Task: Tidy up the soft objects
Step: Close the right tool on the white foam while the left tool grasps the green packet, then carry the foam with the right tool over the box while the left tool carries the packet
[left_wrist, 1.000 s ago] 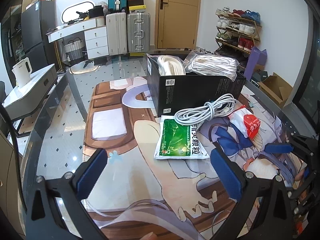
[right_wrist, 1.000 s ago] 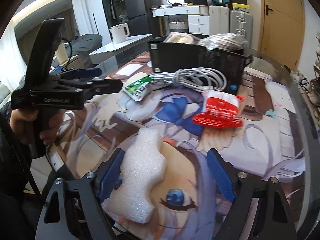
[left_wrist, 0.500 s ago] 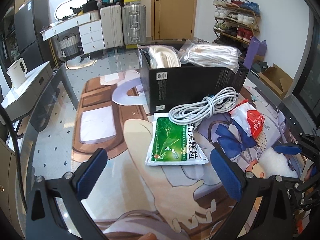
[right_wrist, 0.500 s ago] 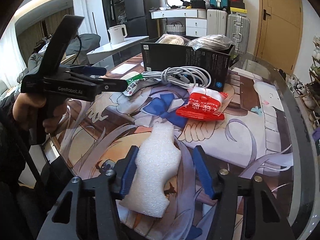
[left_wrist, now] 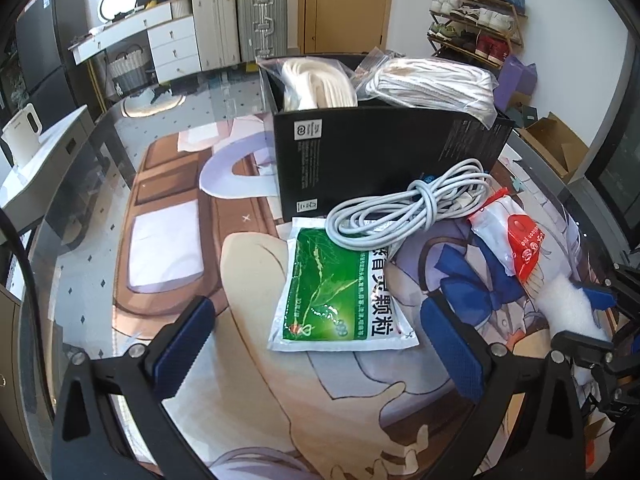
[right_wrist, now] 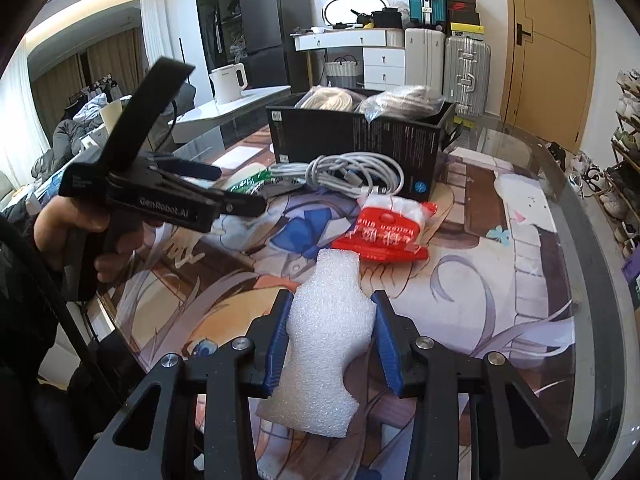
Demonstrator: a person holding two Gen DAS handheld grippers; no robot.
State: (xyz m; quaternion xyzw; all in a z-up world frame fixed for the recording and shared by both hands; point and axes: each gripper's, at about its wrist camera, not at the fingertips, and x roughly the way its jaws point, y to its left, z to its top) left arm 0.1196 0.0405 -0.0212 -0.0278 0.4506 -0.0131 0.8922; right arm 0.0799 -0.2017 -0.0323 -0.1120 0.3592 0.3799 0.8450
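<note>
While its blue-padded jaws have just been closing, the right gripper (right_wrist: 331, 330) now presses both pads against the sides of a white, lumpy piece of packing foam (right_wrist: 322, 344), which lies on the printed cartoon-figure mat (right_wrist: 500, 292) covering the glass-edged table (right_wrist: 592, 264); the foam is nearest the camera, well short of the other goods. Left gripper (left_wrist: 316, 346): jaws wide apart, nothing between the pads, hanging above the mat just short of a flat green-and-white sachet with printed characters (left_wrist: 336, 296); in the right wrist view it appears at the left, gripped by a person's hand (right_wrist: 76, 232). Sachet: lying flat on the mat, its far edge under a bundled coil of pale grey cable (left_wrist: 408, 208). Cable: resting partly on the sachet, against the front wall of an open black cardboard box (left_wrist: 384, 160). Box contents: two clear plastic bags of coiled white cord (left_wrist: 432, 84), one standing at the left, one heaped over the right rim. Red-and-white soft plastic packet (right_wrist: 384, 232): on the mat between the cable and the foam, its near edge just beside the foam's far end. Beyond the table: silver and white suitcases (left_wrist: 244, 20), a white electric kettle (right_wrist: 228, 84).
</note>
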